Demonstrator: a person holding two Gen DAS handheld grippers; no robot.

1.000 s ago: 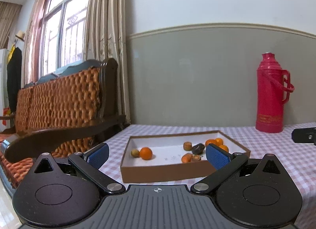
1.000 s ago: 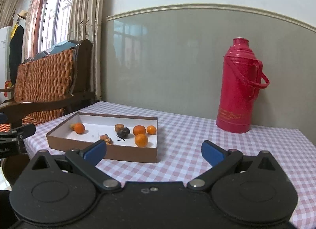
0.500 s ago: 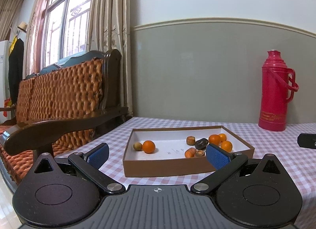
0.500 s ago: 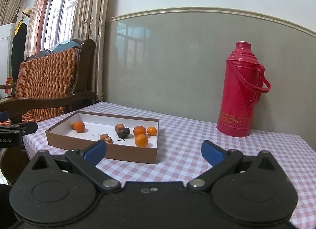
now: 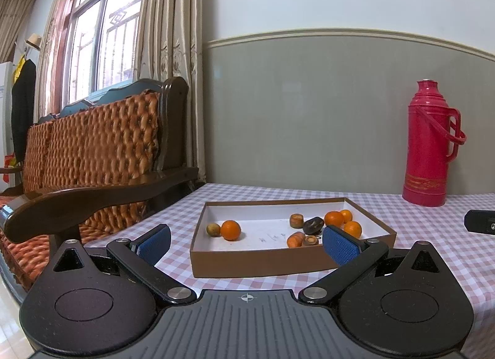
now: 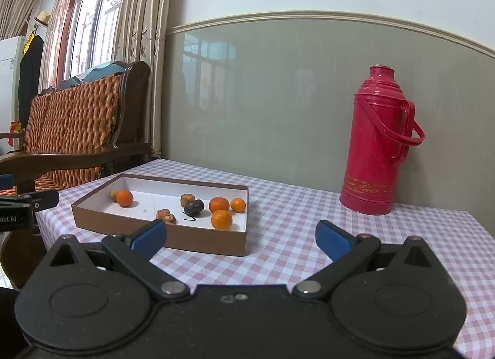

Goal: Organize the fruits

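A shallow brown box with a white floor sits on the checked table and holds small fruits. In the left wrist view an orange and a small greenish fruit lie at its left, three oranges at its right, with brown pieces and a dark fruit between. My left gripper is open and empty, just short of the box's near wall. The box shows in the right wrist view too, left of my right gripper, which is open and empty above the tablecloth.
A red thermos stands at the back right of the table near the grey wall; it also shows in the right wrist view. A wooden sofa with woven orange cushions stands beside the table's left edge.
Both grippers have risen, so the box's inside shows more from above. Both stay open. The fruits have not moved.
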